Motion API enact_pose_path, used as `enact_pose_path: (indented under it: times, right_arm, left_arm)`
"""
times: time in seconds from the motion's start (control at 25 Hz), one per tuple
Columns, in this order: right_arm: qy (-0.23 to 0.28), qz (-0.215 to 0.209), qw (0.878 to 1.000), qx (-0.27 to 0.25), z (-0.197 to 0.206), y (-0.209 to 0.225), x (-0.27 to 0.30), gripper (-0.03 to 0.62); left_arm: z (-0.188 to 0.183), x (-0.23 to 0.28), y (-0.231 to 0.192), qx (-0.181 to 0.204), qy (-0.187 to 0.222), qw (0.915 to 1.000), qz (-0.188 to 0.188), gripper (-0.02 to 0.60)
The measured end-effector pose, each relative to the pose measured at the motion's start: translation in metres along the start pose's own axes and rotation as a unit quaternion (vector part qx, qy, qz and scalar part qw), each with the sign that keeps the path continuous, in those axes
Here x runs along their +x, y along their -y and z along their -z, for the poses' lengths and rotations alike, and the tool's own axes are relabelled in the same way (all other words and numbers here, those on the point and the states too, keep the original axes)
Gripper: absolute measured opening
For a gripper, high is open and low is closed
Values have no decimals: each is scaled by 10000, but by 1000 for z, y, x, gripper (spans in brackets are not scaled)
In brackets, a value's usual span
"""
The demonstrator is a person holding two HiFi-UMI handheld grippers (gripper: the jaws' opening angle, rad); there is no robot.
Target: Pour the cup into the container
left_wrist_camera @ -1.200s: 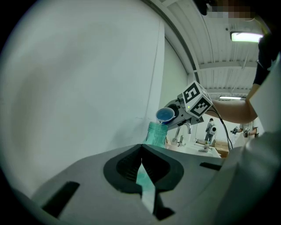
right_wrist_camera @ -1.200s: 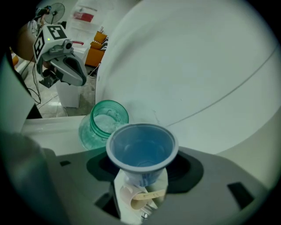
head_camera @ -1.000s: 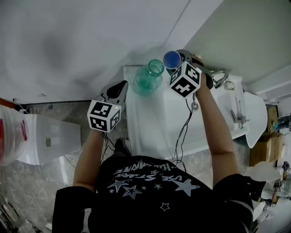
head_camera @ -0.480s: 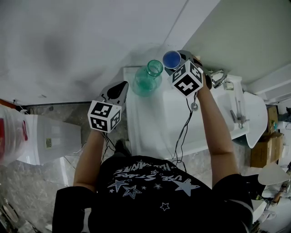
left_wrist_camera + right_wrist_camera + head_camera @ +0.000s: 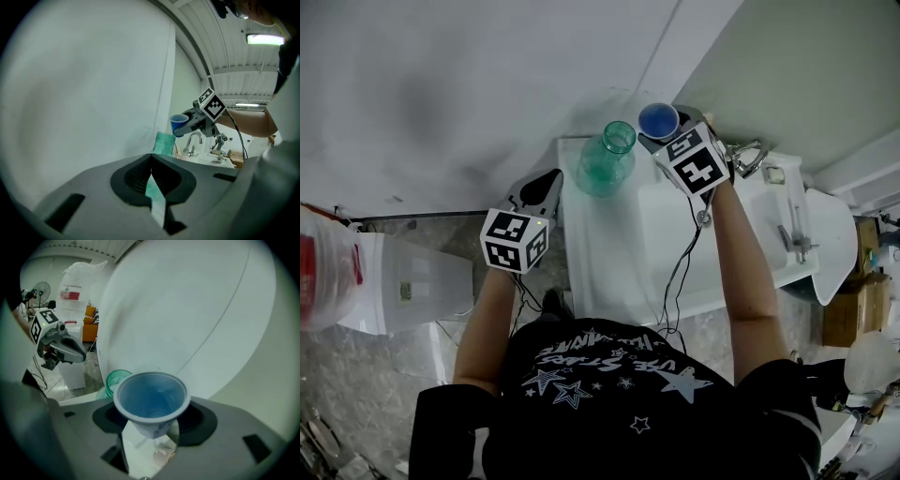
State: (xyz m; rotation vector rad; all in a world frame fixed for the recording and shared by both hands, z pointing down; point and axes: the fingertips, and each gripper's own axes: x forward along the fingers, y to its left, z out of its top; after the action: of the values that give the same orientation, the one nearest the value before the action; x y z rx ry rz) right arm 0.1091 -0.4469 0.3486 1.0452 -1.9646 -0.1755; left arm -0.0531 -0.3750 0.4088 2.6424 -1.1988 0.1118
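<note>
A green see-through container point(image 5: 605, 161) stands open-mouthed at the far left end of the white counter point(image 5: 619, 253). My right gripper point(image 5: 663, 133) is shut on a blue cup point(image 5: 658, 120), held upright in the air just right of the container's mouth. The right gripper view looks into the cup point(image 5: 151, 399); the container point(image 5: 115, 380) sits behind it to the left. I cannot tell what the cup holds. My left gripper point(image 5: 546, 181) hovers off the counter's left edge, shut and empty. Past its closed jaws, its own view shows the container point(image 5: 164, 143) and the cup point(image 5: 178, 123).
A faucet point(image 5: 750, 155) and a sink point(image 5: 787, 234) lie right of the cup. A black cable point(image 5: 680, 272) trails across the counter. A white appliance point(image 5: 412, 291) and a red-and-white bag point(image 5: 328, 281) stand on the floor at the left. A wall rises right behind the counter.
The right gripper has rolled a little, and its marker cube has shifted slightly right; the cup stays almost in place beside the container's mouth. The left gripper has not moved.
</note>
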Motion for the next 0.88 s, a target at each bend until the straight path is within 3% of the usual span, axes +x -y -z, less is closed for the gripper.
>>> enact_pose_path:
  times: [0.44, 0.88]
  right_arm:
    - [553, -112, 9960, 689, 12, -12, -32, 285]
    - [1208, -522, 9837, 1222, 36, -62, -62, 287]
  left_arm:
    - [0, -21, 25, 36, 38, 10000, -72, 9]
    - [18, -51, 55, -16, -60, 9996, -264, 9]
